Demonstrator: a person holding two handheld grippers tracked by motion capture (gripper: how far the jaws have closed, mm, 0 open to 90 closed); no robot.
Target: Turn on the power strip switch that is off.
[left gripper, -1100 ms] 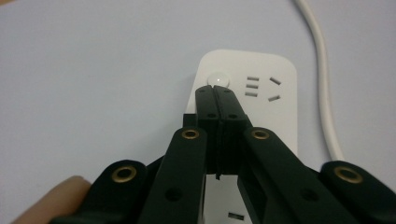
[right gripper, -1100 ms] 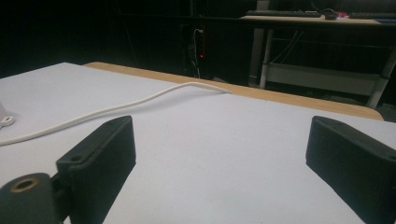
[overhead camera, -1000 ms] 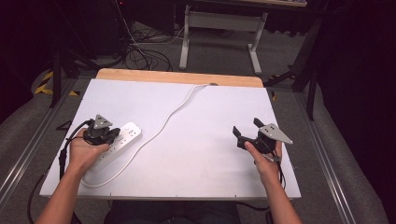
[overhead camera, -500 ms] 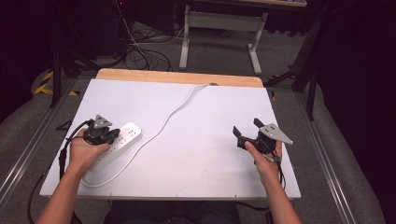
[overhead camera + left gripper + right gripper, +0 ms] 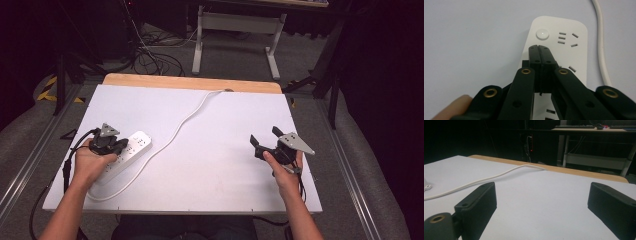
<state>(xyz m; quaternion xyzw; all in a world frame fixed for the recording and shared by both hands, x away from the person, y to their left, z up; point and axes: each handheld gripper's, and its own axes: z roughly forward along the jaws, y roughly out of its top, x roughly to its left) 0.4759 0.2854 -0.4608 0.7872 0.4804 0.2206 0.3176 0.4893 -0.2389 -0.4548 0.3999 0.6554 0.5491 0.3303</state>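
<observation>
Two jaws together, I am holding the left gripper (image 5: 539, 47) over the power strip (image 5: 564, 52), just short of its round button (image 5: 542, 34); pressing squarely is advisable while the right gripper (image 5: 544, 202) is idling, jaws apart.

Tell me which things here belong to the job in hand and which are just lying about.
In the job:
- white power strip, with its round button
- left claw, shut, tips just short of the button
- the strip's white cord

Lying about:
- right claw, open over bare table
- cable tangle on the floor
- metal stand behind
</observation>
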